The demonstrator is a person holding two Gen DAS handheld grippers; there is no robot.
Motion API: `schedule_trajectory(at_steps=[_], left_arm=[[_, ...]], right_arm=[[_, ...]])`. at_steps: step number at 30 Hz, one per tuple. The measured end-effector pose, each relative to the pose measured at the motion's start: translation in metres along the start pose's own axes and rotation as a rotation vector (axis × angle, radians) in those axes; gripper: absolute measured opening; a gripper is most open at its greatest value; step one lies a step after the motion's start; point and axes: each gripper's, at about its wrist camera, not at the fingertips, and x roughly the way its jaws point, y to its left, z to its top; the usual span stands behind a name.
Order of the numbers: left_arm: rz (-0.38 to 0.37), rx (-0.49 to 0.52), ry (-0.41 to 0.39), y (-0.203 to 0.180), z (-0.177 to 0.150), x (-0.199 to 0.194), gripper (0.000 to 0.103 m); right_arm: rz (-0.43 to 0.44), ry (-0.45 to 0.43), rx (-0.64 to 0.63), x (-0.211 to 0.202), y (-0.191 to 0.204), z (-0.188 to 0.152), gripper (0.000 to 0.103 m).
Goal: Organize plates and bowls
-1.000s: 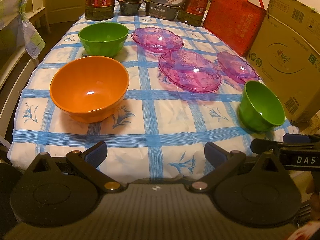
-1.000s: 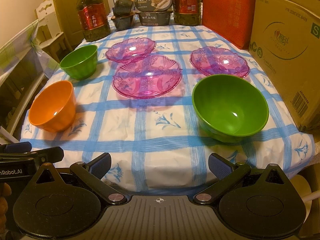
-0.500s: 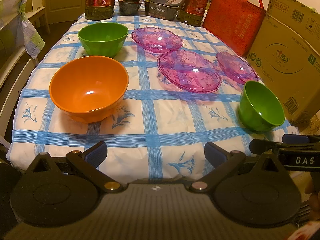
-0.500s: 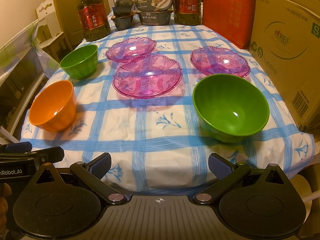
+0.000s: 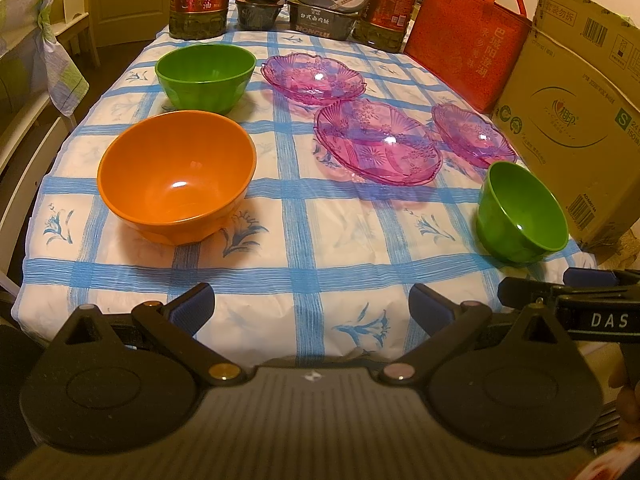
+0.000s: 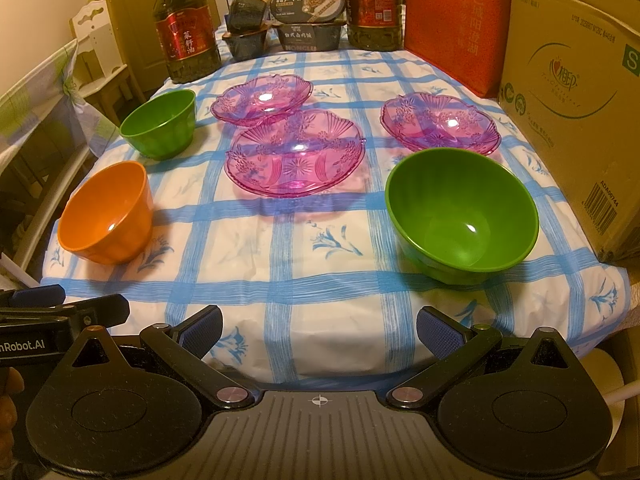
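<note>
Three bowls and three pink glass plates stand apart on the blue-checked tablecloth (image 5: pixel 304 240). The orange bowl (image 5: pixel 176 176) (image 6: pixel 106 214) is front left. One green bowl (image 5: pixel 206 76) (image 6: pixel 160 124) is behind it, the other green bowl (image 5: pixel 520 212) (image 6: pixel 460 212) is front right. The large plate (image 5: pixel 378 142) (image 6: pixel 296 152) lies mid-table, with small plates at the back (image 5: pixel 314 78) (image 6: pixel 262 98) and right (image 5: pixel 474 136) (image 6: pixel 440 124). My left gripper (image 5: pixel 310 306) and right gripper (image 6: pixel 320 326) hang open at the table's near edge, holding nothing.
Two oil bottles (image 6: pixel 186 40) (image 6: pixel 372 4) and stacked food boxes (image 6: pixel 310 16) line the far edge. A red bag (image 6: pixel 456 24) and a cardboard box (image 6: pixel 576 112) stand along the right side. A chair (image 5: pixel 36 64) stands to the left.
</note>
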Motion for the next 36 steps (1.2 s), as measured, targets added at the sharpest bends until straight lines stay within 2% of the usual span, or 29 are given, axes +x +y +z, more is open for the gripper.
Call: schedule_trajectory(at_steps=[24, 29, 36], left_arm=[[0.004, 0.002, -0.015, 0.000, 0.002, -0.001, 0.102], [-0.021, -0.032, -0.030, 0.009, 0.014, 0.003, 0.102], [-0.084, -0.073, -0.034, 0.018, 0.049, 0.020, 0.102]], right_arm=[[0.000, -0.002, 0.019, 0.001, 0.000, 0.001, 0.103], [0.002, -0.007, 0.042, 0.009, -0.005, 0.007, 0.103], [0.010, -0.047, 0.088, 0.017, -0.013, 0.031, 0.102]])
